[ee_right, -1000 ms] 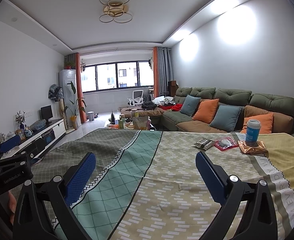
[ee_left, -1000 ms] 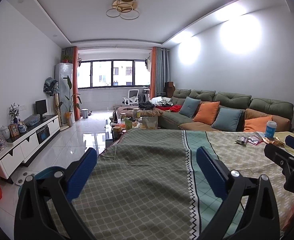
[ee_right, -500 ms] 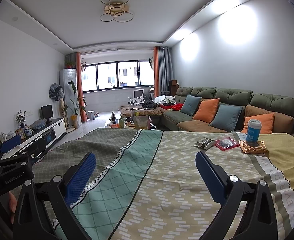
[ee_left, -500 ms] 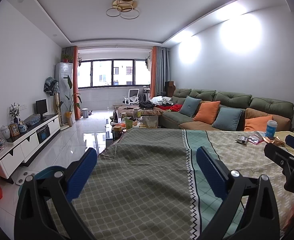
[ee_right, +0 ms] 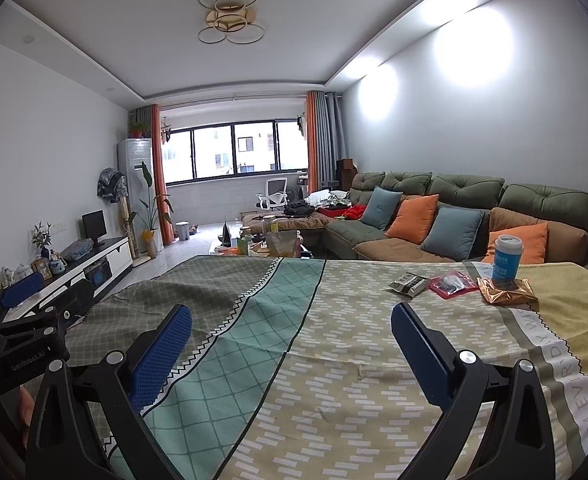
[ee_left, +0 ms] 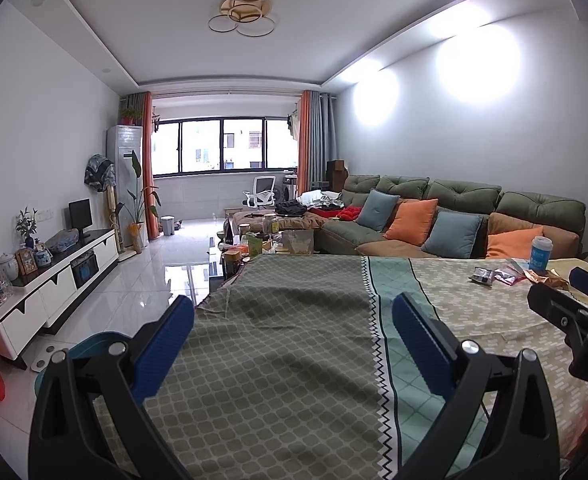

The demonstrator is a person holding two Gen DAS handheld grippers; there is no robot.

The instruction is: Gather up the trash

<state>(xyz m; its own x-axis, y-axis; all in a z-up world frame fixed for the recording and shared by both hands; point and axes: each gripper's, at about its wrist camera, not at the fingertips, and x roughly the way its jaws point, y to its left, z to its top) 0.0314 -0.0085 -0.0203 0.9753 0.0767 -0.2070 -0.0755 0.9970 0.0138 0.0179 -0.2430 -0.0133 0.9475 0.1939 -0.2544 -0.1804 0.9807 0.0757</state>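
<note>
Trash lies at the far right of the cloth-covered table [ee_right: 333, 340]: a dark wrapper [ee_right: 409, 283], a red packet [ee_right: 451, 285], a crumpled gold wrapper [ee_right: 507, 297] and a blue cup with a white lid [ee_right: 505, 258] standing on it. The same group shows in the left wrist view, with the dark wrapper [ee_left: 482, 275], the red packet [ee_left: 505, 276] and the cup [ee_left: 539, 254]. My right gripper [ee_right: 292, 330] is open and empty, well short of the trash. My left gripper [ee_left: 294, 320] is open and empty over the table's left half.
A green sofa [ee_right: 465, 208] with orange and blue cushions runs along the right wall. A cluttered coffee table [ee_right: 270, 240] stands beyond the table. A white TV cabinet [ee_left: 54, 276] lines the left wall. A teal bin rim [ee_left: 90, 344] shows by the table's left edge.
Both grippers drifted very slightly; the right view tilted a little. Nothing on the table moved and both stay open.
</note>
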